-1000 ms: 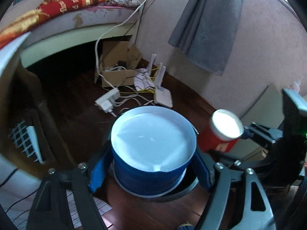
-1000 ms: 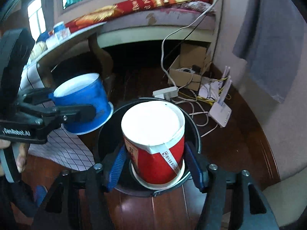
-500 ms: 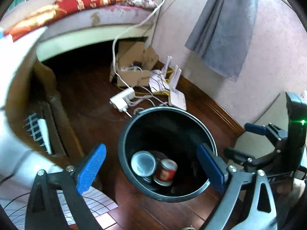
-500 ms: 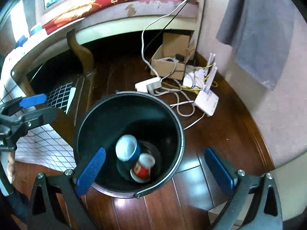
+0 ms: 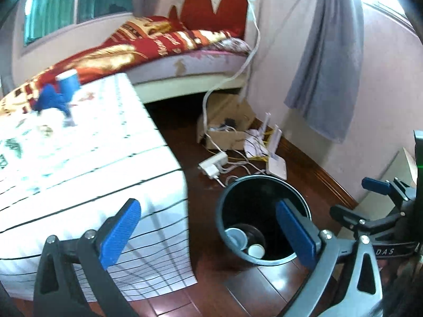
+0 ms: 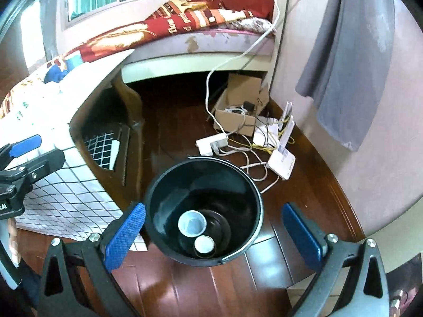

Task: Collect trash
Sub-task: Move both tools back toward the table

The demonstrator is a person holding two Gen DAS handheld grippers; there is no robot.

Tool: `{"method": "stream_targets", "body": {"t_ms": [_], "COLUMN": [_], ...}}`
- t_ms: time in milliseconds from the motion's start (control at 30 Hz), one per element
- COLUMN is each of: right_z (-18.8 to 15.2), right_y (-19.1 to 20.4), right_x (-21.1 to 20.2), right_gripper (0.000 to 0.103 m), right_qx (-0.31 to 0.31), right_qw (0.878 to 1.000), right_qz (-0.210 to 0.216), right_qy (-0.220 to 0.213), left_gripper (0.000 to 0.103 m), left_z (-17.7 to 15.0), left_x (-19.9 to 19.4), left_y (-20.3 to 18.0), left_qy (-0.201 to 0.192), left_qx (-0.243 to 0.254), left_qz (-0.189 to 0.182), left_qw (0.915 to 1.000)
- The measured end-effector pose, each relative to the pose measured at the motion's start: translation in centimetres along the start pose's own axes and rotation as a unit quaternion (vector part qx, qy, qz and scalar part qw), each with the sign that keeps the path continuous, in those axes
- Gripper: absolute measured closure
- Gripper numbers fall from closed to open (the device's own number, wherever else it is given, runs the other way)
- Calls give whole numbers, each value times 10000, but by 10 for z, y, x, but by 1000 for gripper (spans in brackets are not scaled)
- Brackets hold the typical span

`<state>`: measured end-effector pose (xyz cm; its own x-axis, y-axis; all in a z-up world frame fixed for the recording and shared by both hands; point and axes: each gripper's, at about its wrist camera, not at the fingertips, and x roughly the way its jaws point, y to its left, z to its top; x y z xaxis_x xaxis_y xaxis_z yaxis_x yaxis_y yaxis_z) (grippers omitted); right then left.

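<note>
— Dropped since a second back: both cups (image 6: 192,222) out of the tongs, now lying in the bin (image 6: 203,182) on the floor.

— Left tongs (image 5: 208,231) opening wide, empty; right tongs (image 6: 214,233) wide, empty. More blue trash (image 5: 56,97) left on tabletop (image 5: 79,142), probably

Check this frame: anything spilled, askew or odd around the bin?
Nothing spilled. Two cups lie inside the black bin, which stands upright. The only clutter is a tangle of cables and a router on the floor behind it.
</note>
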<state>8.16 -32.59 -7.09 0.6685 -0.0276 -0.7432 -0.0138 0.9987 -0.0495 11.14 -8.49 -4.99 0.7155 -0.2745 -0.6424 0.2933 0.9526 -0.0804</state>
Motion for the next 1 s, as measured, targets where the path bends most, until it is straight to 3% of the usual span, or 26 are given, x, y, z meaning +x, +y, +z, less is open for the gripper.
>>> {"method": "stream_targets", "body": {"t_ms": [600,867,1000], "right_z": [27,58,70], "right_y": [107,183,222], "right_x": [-38,-38,-31], "right_gripper": [0,0,0], "right_qx": [-501,-869,-1099], "right_qw": [9940,9834,9813], "right_qz": [805,1371,1370], "right_qy": [-553,-812,-785], "left_gripper": [0,0,1], "left_z": [-14,-26,-37], "left_x": [-70,-99,-111], "left_y": [80,143,180], "left_qy": [-439,-638,-703], "left_qx": [-591,-1052,-1345], "left_qz": [928,1557,1821], "left_qw": [9930,9801,9715]}}
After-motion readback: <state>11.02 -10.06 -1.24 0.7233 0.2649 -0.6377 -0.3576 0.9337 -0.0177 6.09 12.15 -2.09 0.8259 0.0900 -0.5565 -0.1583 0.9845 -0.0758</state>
